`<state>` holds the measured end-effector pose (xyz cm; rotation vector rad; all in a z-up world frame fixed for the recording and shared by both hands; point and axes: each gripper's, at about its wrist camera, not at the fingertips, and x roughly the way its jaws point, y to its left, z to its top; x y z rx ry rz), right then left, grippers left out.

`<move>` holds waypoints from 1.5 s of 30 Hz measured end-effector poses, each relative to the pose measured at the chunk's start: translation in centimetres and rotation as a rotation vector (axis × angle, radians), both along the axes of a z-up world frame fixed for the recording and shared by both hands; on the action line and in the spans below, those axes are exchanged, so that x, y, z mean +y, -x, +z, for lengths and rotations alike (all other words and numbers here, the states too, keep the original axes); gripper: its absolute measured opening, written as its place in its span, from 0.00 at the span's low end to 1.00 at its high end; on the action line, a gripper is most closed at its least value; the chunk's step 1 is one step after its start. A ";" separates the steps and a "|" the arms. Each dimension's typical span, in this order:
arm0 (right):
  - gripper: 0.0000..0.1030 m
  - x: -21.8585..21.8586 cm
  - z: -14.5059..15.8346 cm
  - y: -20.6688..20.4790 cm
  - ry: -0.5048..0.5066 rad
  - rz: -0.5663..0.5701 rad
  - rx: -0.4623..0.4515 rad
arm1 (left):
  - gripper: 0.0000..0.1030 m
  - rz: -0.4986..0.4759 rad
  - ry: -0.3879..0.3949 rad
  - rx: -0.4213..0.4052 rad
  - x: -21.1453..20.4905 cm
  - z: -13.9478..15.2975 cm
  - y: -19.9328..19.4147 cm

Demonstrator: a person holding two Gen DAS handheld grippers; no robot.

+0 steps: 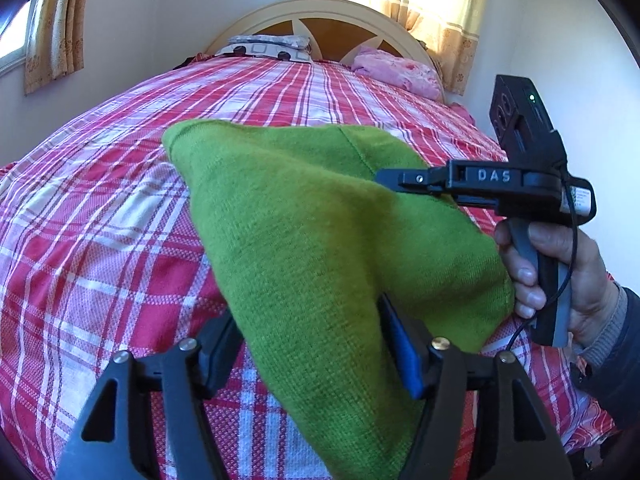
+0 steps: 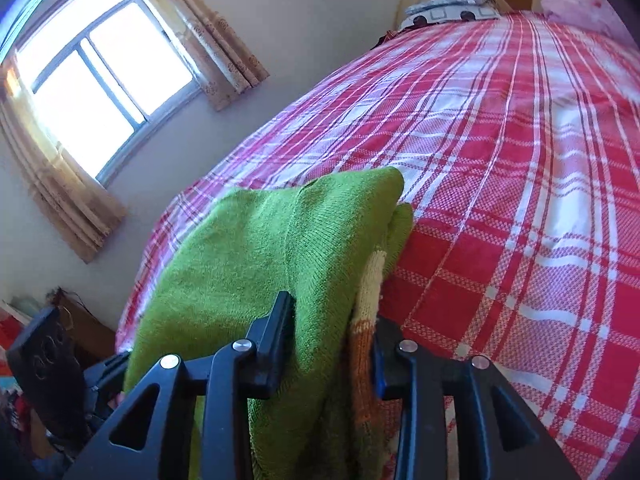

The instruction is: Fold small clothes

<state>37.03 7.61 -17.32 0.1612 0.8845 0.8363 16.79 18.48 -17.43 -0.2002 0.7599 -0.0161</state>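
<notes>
- Risk, slippage: green knit garment [image 1: 320, 240] is held up between two claws; judged likely to slide out of either one if the pull between them turns uneven, since each seems to bite only an edge.
- Risk, crooked fold: layers bunched inside the right claw [image 2: 332, 344] could drop skewed onto the bed [image 1: 100, 220] and set a lopsided crease.
- Left claw [image 1: 316, 348]: narrow, clamped on a thick fold of the garment that rises forward from between its jaws.
- Right claw: narrow, gripping the garment's far edge; seen from the left claw it lies ahead and to the right, in the person's right hand [image 1: 560, 272].
- Garment, look: bright green, fuzzy fine knit, one seam visible; a cream and orange patterned part [image 2: 366, 308] shows inside, just at the right claw.
- Garment, place: lifted above the red plaid bedcover, spanning both claws.
</notes>
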 end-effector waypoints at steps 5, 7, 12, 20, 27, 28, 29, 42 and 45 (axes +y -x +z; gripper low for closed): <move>0.36 -0.9 0.5 0.0 0.008 -0.030 -0.025 | 0.68 0.019 0.010 -0.022 0.4 1.5 0.4; 0.37 -1.5 1.4 0.7 0.006 -0.051 -0.068 | 0.74 0.039 0.010 -0.040 0.9 2.1 0.6; 0.45 -3.3 3.6 3.2 -0.086 -0.050 -0.123 | 0.94 0.093 -0.021 -0.104 2.4 3.8 1.2; 0.24 -1.4 1.4 6.7 0.093 0.012 -0.079 | 0.96 0.218 -0.055 -0.093 5.1 1.9 -1.0; 0.15 -2.2 0.9 6.3 0.201 -0.054 -0.104 | 1.00 0.216 -0.146 -0.026 4.2 0.0 -3.9; 0.15 -2.3 0.2 6.2 0.212 -0.052 -0.100 | 1.00 0.213 -0.132 -0.032 4.2 -0.5 -4.0; 0.15 -2.6 -0.4 5.9 0.188 -0.057 -0.089 | 1.00 0.221 -0.096 -0.043 4.5 -0.8 -3.9; 0.52 -5.4 -0.1 7.7 0.135 -0.145 -0.110 | 1.00 0.174 -0.072 -0.019 2.5 0.1 0.1; 0.58 -5.5 -0.8 7.3 0.159 -0.156 -0.069 | 1.00 0.164 -0.063 -0.002 2.4 -1.0 0.1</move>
